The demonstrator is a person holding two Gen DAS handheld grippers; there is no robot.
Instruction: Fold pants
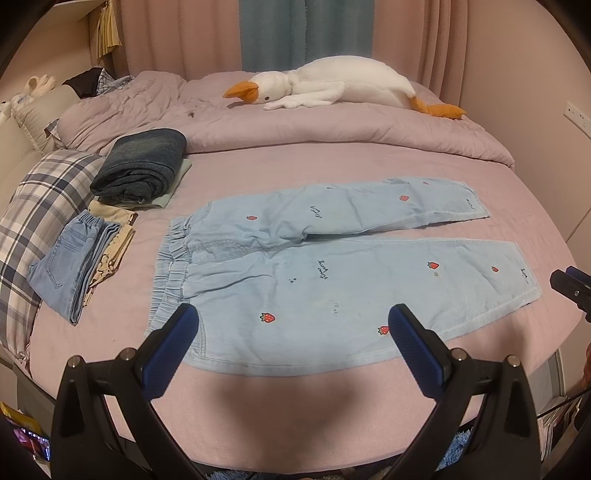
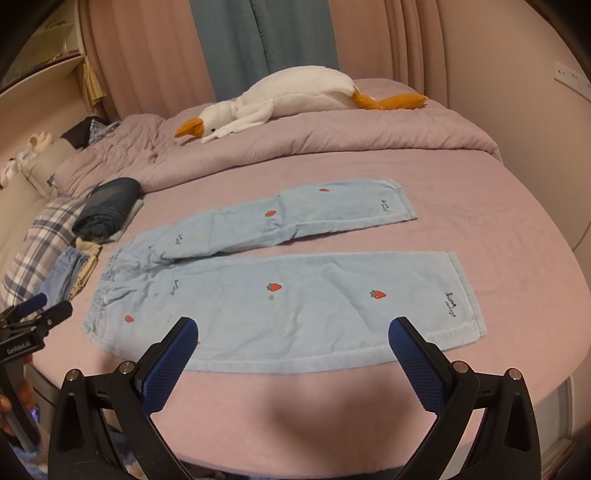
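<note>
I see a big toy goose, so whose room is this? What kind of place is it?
Most likely a bedroom. The pants lie on a bed with a quilt, a checked pillow and the toy goose, with curtains behind.

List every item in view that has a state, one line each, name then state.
Strawberry pants: unfolded, spread flat on the bed, legs apart.
Left gripper: jaws open, empty, above the near waist side.
Right gripper: jaws open, empty, above the near leg.
Dark jeans: folded, stacked on other clothes.
Light blue jeans: folded, on a pile.
Plush goose: lying on the quilt.
</note>
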